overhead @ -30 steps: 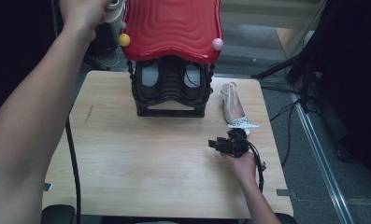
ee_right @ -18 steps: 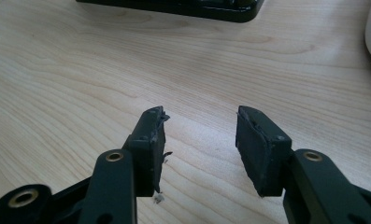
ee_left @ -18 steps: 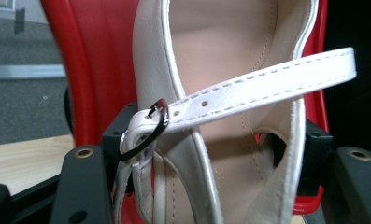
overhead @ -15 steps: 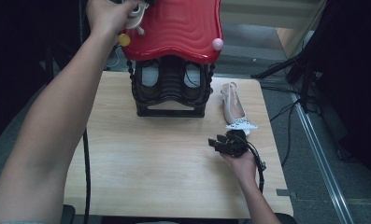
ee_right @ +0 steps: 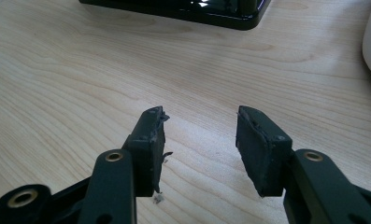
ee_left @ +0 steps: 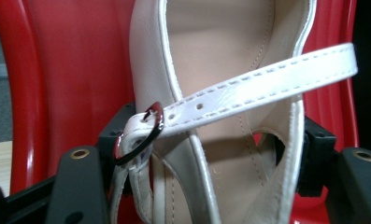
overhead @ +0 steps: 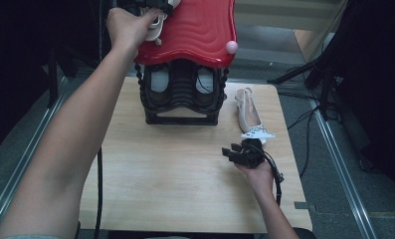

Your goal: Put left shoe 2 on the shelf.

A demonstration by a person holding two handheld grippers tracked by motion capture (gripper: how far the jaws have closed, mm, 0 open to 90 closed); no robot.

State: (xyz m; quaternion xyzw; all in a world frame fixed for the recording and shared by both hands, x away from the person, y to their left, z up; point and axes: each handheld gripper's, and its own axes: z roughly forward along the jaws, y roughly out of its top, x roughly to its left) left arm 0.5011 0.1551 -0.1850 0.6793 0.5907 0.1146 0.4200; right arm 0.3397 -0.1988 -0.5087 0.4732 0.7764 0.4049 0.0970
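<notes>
Your left gripper (overhead: 152,7), at the top left of the high view, holds a cream slingback shoe (ee_left: 230,140) over the red top (overhead: 195,30) of the black shoe rack (overhead: 181,97). In the left gripper view the shoe's heel end sits between the two black jaws, strap and silver buckle (ee_left: 143,130) across the middle of the frame, red plastic behind it. The jaws have just been opening a little with the shoe between them; the pads appear to touch its sides on both edges. Your right gripper (overhead: 240,153) rests low right of centre on the wooden table (overhead: 160,174), jaws wide, nothing between them, bare wood under them in the right gripper view. The second cream shoe (overhead: 249,115) lies on the table right of the rack, its toe end just beside your right gripper.
</notes>
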